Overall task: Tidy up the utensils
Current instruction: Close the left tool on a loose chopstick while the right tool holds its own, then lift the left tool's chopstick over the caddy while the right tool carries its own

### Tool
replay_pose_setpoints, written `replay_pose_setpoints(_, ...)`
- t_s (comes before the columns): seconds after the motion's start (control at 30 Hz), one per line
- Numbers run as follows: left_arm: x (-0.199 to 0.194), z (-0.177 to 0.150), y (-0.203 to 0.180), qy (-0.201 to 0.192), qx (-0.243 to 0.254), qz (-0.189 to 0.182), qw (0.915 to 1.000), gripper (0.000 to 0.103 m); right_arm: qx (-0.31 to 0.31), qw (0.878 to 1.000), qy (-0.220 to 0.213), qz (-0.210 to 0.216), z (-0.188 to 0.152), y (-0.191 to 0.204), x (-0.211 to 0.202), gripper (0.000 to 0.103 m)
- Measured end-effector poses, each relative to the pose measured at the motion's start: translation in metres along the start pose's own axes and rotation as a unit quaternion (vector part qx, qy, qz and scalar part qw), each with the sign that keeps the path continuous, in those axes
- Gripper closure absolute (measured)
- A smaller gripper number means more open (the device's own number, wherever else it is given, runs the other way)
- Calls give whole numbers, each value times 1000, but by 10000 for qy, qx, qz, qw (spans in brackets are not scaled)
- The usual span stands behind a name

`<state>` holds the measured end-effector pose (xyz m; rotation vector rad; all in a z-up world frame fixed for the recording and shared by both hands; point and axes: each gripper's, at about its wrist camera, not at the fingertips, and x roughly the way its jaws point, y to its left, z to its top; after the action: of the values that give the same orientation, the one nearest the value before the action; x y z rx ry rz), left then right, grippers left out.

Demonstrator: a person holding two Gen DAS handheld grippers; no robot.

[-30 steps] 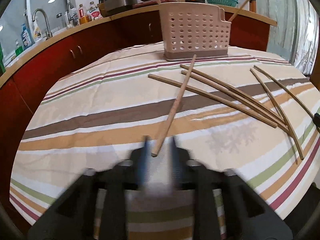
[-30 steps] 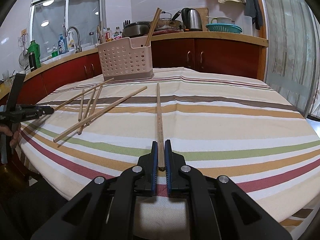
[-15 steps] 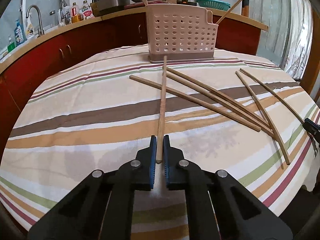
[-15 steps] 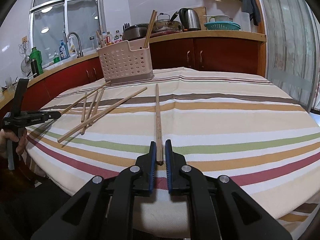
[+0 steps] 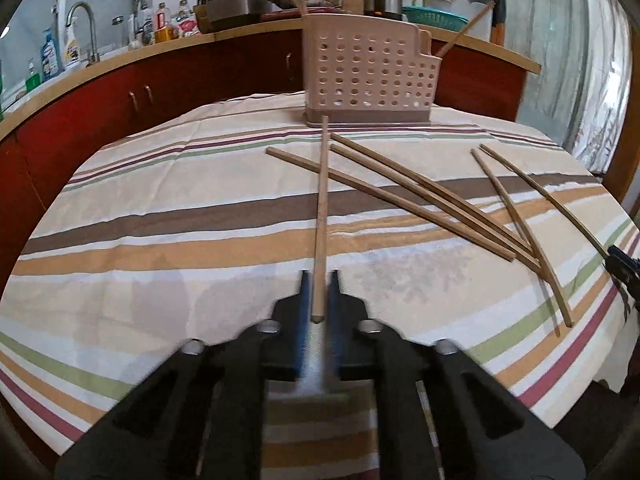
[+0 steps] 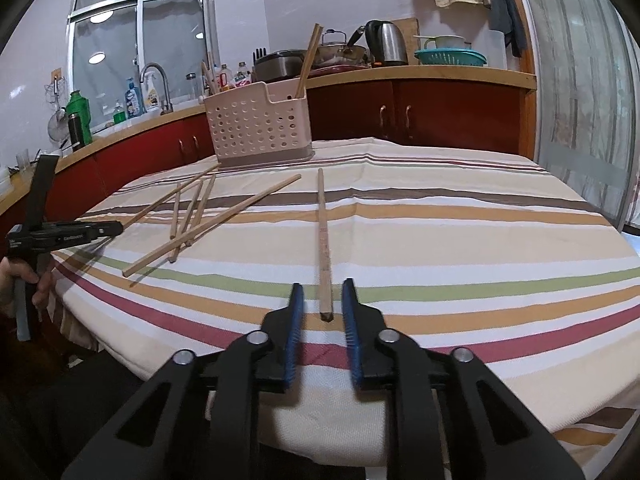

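Right wrist | right tongs [image 6: 320,304] parted around chopstick [image 6: 323,248] | left tongs [image 5: 319,294] clamp chopstick | no legible writing

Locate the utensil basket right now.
The basket stands upright at the table's far edge, centre of the left wrist view, just beyond the loose chopsticks.

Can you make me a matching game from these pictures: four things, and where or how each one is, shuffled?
1 left tongs
2 right tongs
3 pink holder
4 kettle

a on the counter
b shut on the gripped chopstick
c open, the loose chopstick between them
d on the table, upright chopsticks inside

Pairs: 1-b; 2-c; 3-d; 4-a. The right tongs have just been opening.
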<state>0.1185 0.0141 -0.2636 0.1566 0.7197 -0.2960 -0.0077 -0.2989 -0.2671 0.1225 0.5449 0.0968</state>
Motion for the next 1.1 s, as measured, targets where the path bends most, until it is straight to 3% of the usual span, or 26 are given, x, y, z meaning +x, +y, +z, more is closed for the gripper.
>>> replay_pose_setpoints(0.1,-3,-2,-5,-21,130,51,9999,96,25,10000,55,5,2,-1,0,95)
replay_pose_setpoints(0.27,-21,0,-5,-240,155,98,9995,96,48,10000,-2,-31,7,-1,-5,96)
replay_pose_setpoints(0.57,-65,11,0,-796,86,277,9964,96,-113,9988,-477,-55,36,9,-31,96)
replay_pose_setpoints(0.9,-128,43,4,-1534,-23,259,9878,96,-303,9937,-1076,-41,84,19,-67,96)
replay_pose_setpoints(1.1,-161,68,8,-1799,-100,106,9836,96,-334,9931,-1123,5,117,23,-81,96)
